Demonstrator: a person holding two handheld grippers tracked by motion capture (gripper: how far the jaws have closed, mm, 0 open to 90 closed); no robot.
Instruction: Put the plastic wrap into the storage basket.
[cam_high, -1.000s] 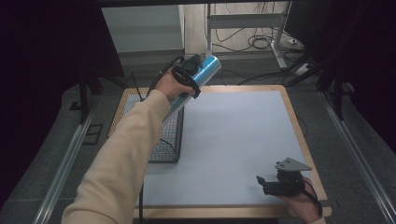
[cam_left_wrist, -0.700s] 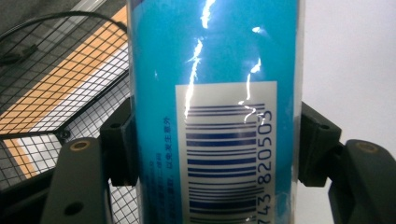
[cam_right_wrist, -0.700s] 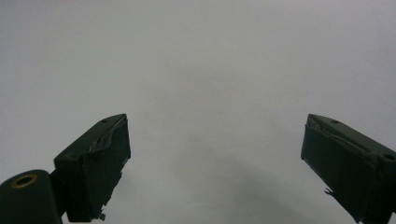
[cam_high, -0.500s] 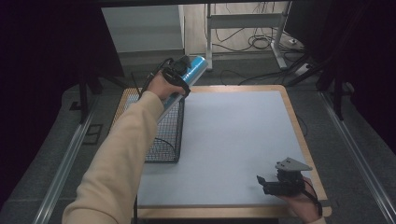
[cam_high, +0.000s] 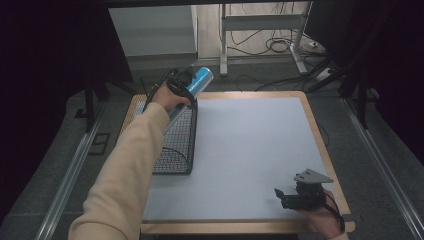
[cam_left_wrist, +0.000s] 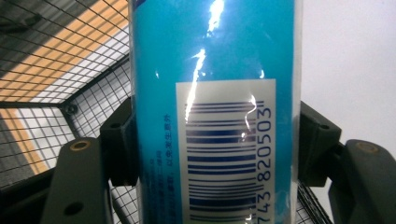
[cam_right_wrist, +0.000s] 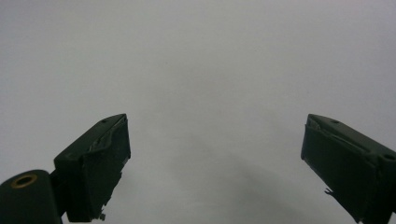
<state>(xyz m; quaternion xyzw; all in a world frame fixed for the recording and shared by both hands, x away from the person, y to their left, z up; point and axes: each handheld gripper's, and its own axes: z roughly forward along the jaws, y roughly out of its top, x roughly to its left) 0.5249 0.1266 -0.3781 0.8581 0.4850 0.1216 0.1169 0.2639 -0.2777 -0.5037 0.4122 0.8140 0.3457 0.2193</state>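
Observation:
A shiny blue tube-shaped package (cam_high: 199, 81) with a white barcode label (cam_left_wrist: 224, 154) is clamped between the jaws of my left gripper (cam_high: 181, 85), which is shut on it. It hangs tilted over the far end of a black wire basket (cam_high: 175, 145) at the table's left side. In the left gripper view the package (cam_left_wrist: 215, 70) stands between the two black jaws, with the basket mesh (cam_left_wrist: 51, 79) below and to the left. My right gripper (cam_high: 282, 196) rests near the table's front right corner, open, with nothing between its fingers (cam_right_wrist: 95, 163).
A pale grey mat (cam_high: 250, 150) covers the wooden table (cam_high: 320, 145). Past the far edge stand a metal frame's legs and cables (cam_high: 270, 45) on the floor. Dark curtains hang at both sides.
My left hand has carried the blue package leftward and down, from over the table's far edge to above the basket's far end. The right gripper has stayed still.

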